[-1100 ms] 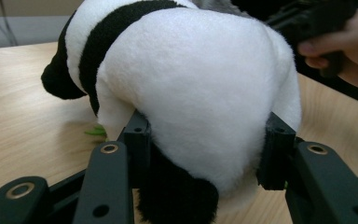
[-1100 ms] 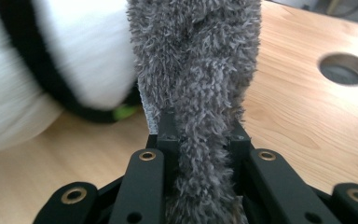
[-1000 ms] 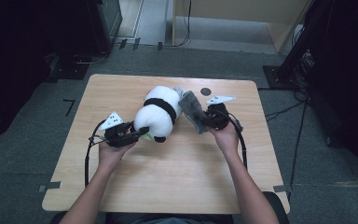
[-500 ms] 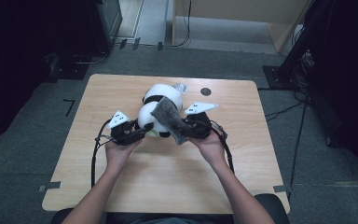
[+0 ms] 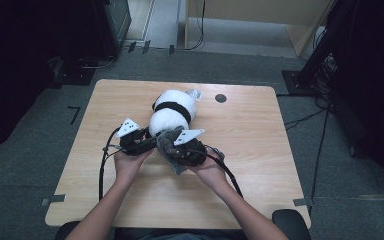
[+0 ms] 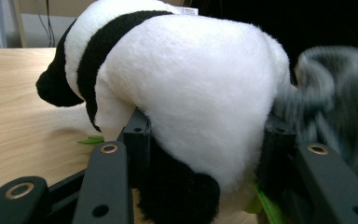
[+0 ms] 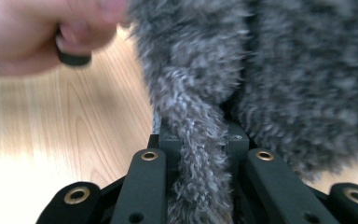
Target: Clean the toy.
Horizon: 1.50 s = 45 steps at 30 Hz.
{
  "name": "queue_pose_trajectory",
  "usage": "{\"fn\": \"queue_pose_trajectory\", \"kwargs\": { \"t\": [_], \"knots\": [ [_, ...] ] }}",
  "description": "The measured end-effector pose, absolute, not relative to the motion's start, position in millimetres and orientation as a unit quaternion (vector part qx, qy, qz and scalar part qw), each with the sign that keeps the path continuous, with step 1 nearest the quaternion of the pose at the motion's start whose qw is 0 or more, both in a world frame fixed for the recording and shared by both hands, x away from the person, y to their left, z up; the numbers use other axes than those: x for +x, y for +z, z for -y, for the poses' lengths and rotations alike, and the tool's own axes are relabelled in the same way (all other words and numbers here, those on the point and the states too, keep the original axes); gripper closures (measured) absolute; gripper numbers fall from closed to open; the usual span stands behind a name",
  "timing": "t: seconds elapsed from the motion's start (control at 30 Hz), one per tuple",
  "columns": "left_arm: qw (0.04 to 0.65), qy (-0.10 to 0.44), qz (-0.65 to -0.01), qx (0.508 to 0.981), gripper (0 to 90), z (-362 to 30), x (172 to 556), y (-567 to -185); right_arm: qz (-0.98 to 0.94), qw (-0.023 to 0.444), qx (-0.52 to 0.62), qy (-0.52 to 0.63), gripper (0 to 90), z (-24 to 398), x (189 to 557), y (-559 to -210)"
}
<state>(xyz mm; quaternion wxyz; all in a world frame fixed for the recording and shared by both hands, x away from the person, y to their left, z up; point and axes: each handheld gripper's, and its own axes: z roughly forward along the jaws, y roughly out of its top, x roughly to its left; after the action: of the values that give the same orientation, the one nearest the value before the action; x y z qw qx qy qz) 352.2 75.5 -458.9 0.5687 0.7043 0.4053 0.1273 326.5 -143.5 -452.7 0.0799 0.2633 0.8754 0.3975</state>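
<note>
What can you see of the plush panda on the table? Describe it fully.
The plush panda is a soft toy of white fur with a black band around its body and black limbs. It lies on the wooden table. The left tool clamps its near end, both jaws pressed into the fur. A grey furry cloth, pinched by the right tool, lies against that same end.

The panda plush [image 5: 170, 116], white with a black band, lay on the counter [image 5: 260, 130]. The grey furry cloth [image 5: 166, 142] hung bunched against its near end.
</note>
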Motion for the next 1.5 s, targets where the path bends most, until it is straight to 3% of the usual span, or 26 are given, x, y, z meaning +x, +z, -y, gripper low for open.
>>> {"fn": "queue_pose_trajectory", "kwargs": {
  "t": [0.33, 0.57, 0.83, 1.03, 1.5],
  "knots": [
    [0.572, 0.126, -0.410, 0.699, 49.9, -82.8, 356.0, -459.6, -0.892, 0.073, 0.267, 0.356, 76.6, 146.5, 334.9, -468.5],
    [0.571, 0.132, -0.418, 0.694, 49.8, -88.1, 357.1, -459.7, -0.873, 0.090, 0.259, 0.404, 76.7, 158.3, 328.8, -441.6],
    [0.568, 0.133, -0.406, 0.704, 49.8, -80.6, 352.6, -458.7, -0.826, 0.148, 0.261, 0.478, 76.6, 177.8, 320.5, -395.4],
    [0.559, 0.137, -0.381, 0.723, 49.9, -62.0, 343.3, -456.7, -0.839, 0.130, 0.265, 0.457, 76.3, 170.4, 325.2, -413.1],
    [0.561, 0.133, -0.396, 0.715, 49.8, -70.1, 346.8, -457.3, -0.867, 0.101, 0.244, 0.422, 76.6, 159.1, 323.2, -444.2]
  ]
}}
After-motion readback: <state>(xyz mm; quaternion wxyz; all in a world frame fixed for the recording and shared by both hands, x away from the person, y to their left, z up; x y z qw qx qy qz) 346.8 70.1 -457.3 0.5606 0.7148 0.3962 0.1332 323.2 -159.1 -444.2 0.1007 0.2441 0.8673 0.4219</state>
